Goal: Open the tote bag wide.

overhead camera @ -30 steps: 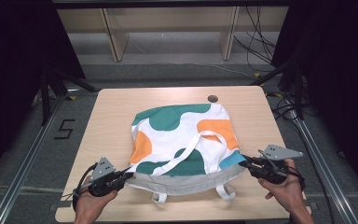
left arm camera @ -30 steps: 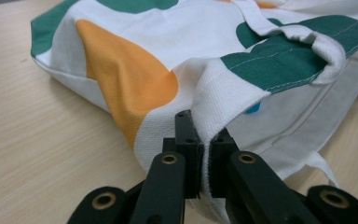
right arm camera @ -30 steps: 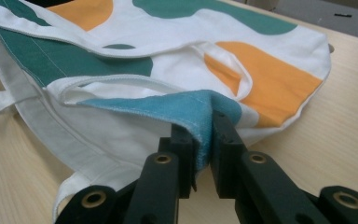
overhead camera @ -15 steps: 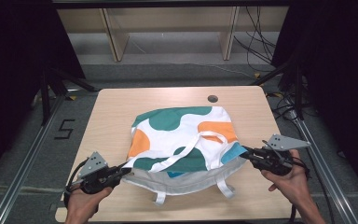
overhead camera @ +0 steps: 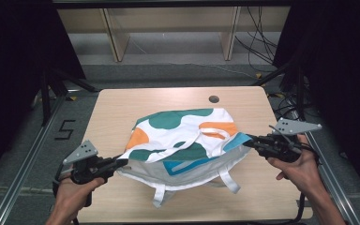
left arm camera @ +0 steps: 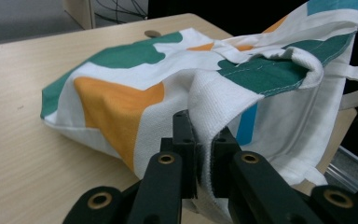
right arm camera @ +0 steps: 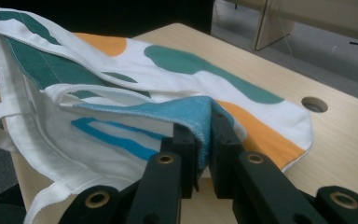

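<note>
Now the left claw [overhead camera: 122,162] is clamped on the white edge of the tote bag [overhead camera: 187,140], at the bag's opening, with the cloth pinched between its black jaws. Opposite, the right claw [overhead camera: 249,140] grips the blue corner of the same opening. Between the two claws the bag's mouth hangs stretched and lifted, while the rest of the bag, patterned green, orange and white, lies on the table [overhead camera: 122,108] beyond them. Two white handles [overhead camera: 228,180] trail from the opening toward the table's near edge. Beyond the right claw, past the bag, a round hole [overhead camera: 213,99] sits in the table.
</note>
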The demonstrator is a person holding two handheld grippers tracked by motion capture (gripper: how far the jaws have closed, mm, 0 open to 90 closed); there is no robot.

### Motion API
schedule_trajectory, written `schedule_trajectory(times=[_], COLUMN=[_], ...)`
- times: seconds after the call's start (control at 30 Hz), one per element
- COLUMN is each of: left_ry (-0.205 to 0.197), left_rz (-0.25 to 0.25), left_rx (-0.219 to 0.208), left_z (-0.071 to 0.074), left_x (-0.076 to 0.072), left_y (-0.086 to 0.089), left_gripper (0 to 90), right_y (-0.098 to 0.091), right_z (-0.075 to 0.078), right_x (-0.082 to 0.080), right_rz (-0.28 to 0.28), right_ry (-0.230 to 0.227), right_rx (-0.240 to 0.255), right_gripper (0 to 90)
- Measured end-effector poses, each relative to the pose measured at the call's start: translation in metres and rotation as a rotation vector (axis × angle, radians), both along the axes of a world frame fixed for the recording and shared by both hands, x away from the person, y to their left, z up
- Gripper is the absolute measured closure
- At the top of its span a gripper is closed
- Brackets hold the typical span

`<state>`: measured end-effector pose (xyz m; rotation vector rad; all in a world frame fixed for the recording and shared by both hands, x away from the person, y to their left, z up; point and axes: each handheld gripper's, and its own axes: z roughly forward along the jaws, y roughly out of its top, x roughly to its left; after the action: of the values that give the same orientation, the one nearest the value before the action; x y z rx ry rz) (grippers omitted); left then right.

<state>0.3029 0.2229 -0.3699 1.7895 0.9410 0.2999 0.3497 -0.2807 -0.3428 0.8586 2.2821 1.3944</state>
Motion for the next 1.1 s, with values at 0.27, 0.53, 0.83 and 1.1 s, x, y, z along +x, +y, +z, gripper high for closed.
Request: schedule_trajectory(times=[0.27, 0.53, 0.83, 1.1], left_ry=[-0.092, -0.152, -0.096, -0.033], left_rz=[-0.016, -0.04, -0.01, 0.023], left_rx=[-0.064, -0.114, -0.135, -0.065], left_z=[0.056, 0.103, 0.096, 0.081], left_x=[0.009, 0.012, 0.049, 0.087], left_y=[0.003, 0.003, 0.005, 0.002], left_gripper=[86.1, 86.4, 86.3, 86.4], right_y=[-0.007, -0.018, -0.018, -0.012], right_z=[0.05, 0.094, 0.099, 0.081], right_x=[0.011, 0.02, 0.047, 0.086], right_rz=[0.0, -0.009, -0.036, -0.086], right_ry=[-0.033, -0.091, -0.042, 0.002], right_rx=[0.039, 0.066, 0.057, 0.033], right_gripper=[84.3, 84.9, 85.0, 85.1])
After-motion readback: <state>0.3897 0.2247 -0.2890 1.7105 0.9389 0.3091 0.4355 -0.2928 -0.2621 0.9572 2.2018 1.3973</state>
